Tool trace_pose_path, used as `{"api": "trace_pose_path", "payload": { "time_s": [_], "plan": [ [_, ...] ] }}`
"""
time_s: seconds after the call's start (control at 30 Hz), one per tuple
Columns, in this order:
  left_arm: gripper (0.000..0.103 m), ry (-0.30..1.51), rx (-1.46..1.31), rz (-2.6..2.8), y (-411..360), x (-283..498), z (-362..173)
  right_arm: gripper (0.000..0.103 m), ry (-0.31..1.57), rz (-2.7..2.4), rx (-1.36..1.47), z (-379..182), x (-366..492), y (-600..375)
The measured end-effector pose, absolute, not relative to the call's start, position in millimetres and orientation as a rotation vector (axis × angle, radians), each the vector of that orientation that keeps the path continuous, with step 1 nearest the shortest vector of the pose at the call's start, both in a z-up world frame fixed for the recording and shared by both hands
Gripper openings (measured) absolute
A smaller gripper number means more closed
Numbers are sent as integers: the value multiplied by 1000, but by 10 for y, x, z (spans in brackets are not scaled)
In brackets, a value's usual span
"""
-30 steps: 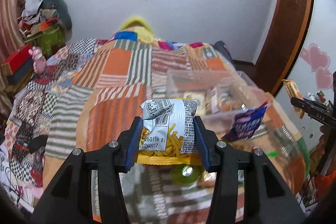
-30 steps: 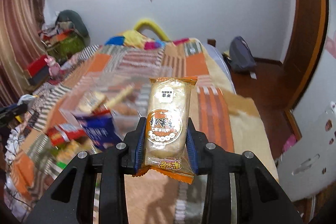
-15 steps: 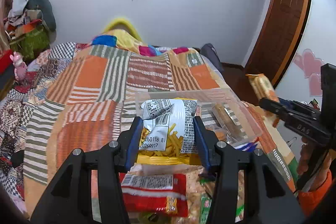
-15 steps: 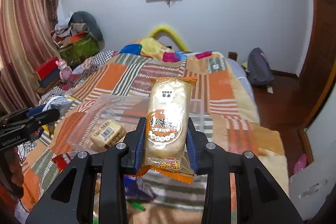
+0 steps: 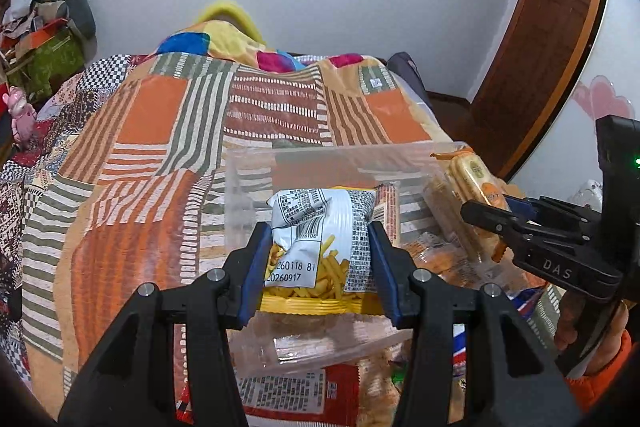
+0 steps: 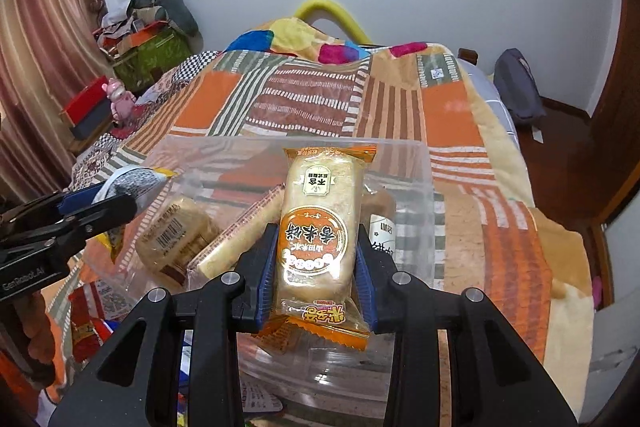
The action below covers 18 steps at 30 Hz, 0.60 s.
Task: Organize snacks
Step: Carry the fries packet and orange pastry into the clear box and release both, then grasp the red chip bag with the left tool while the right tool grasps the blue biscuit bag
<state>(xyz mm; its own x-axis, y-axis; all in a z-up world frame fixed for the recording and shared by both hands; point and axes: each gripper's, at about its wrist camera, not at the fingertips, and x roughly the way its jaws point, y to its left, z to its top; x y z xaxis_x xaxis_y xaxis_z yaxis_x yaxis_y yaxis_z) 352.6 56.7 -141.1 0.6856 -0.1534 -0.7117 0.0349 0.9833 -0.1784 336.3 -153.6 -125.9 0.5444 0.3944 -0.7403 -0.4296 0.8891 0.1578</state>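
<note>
My left gripper (image 5: 320, 251) is shut on a silver and yellow chip bag (image 5: 320, 239) and holds it over the clear plastic bin (image 5: 248, 179) on the bed. My right gripper (image 6: 316, 259) is shut on an orange-edged rice cake pack (image 6: 320, 223), held above the same bin (image 6: 432, 195). Inside the bin lie a tan wrapped cake (image 6: 176, 239) and a long wrapped stick (image 6: 236, 231). The right gripper with its pack also shows at the right of the left wrist view (image 5: 496, 215); the left gripper shows at the left of the right wrist view (image 6: 116, 199).
A patchwork quilt (image 5: 160, 131) covers the bed. Loose snack packs lie in front of the bin, among them a red and white one (image 5: 288, 391) and a red one (image 6: 88, 311). Clutter and a pink toy (image 6: 120, 99) stand at the left. A wooden door (image 5: 548, 39) is at the right.
Both grippers have moved in over the clear bin with their packs still held. The bin now lies directly beneath both.
</note>
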Motion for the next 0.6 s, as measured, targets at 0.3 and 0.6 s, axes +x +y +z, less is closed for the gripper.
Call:
{"api": "trace_pose_path", "payload": {
  "time_s": [0.3,0.6],
  "plan": [
    [49,807,-123,-93,487,3482,-1393,46,848,459,-62,-1177,3305,-1596],
    [51,732,-78,-92,432,3126,-1020,50,764,459,-57,-847,3018,-1703]
  ]
}}
